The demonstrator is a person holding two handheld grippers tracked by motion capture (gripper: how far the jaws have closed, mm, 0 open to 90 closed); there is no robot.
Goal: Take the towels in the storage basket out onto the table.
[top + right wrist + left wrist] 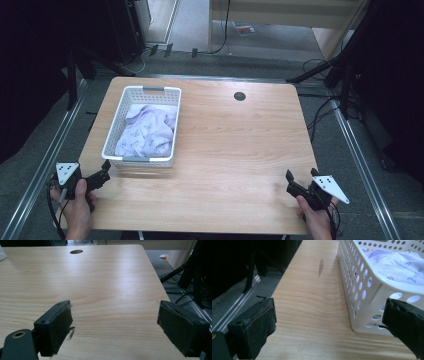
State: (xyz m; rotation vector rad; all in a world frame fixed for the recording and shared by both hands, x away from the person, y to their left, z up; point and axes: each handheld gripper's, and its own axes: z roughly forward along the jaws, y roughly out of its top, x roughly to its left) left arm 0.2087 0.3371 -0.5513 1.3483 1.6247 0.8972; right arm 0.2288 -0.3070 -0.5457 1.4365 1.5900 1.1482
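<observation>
Light wooden rectangular table (235, 150) with rounded corners, round dark cable hole (240, 96) near its far edge, white perforated plastic basket (116, 131) resting on its left side

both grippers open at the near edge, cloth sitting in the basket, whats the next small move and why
Probably ease the left gripper forward and up over the basket rim toward the cloth: its jaws are open and empty beside the near corner, while the right gripper is far across the table.

My way across the table (235, 150) lies open right and near; only the white basket (113, 131) blocks far left.
</observation>
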